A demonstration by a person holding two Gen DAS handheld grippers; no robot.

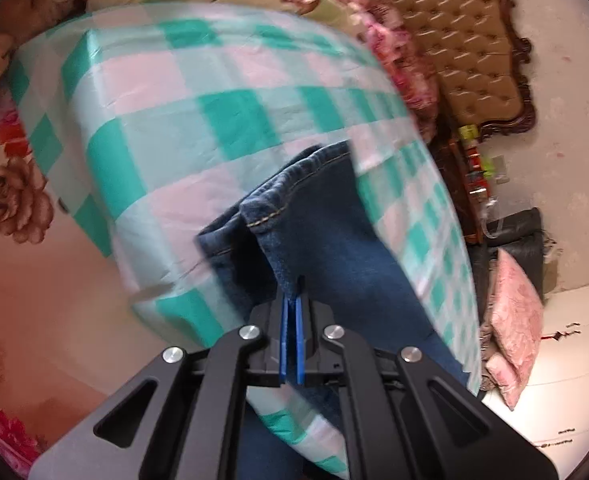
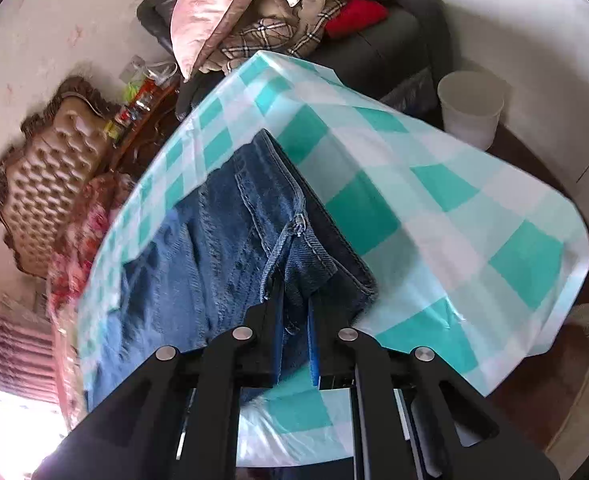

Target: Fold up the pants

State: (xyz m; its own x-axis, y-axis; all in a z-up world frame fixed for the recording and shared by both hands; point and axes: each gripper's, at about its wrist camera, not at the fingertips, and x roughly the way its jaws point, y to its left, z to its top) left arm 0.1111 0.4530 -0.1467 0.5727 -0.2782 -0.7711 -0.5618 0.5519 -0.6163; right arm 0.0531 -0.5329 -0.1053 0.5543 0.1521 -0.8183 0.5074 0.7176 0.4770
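Blue denim pants (image 1: 314, 236) lie on a table covered with a teal-and-white checked cloth (image 1: 198, 120). In the left wrist view my left gripper (image 1: 292, 304) is shut on the pants near the leg hems, its blue pads pressed on a fold of denim. In the right wrist view my right gripper (image 2: 294, 312) is shut on the waistband end of the pants (image 2: 254, 232), near a belt loop, with denim bunched between the pads. The checked cloth (image 2: 414, 208) lies under the pants there too. Both views are motion-blurred.
A tufted tan headboard (image 1: 466, 56) and floral bedding (image 1: 18, 196) surround the table. A dark seat piled with cushions and clothes (image 2: 294, 20) stands beyond the table. A white bucket (image 2: 470, 108) stands on the floor at the right. A pink cushion (image 1: 514, 332) lies nearby.
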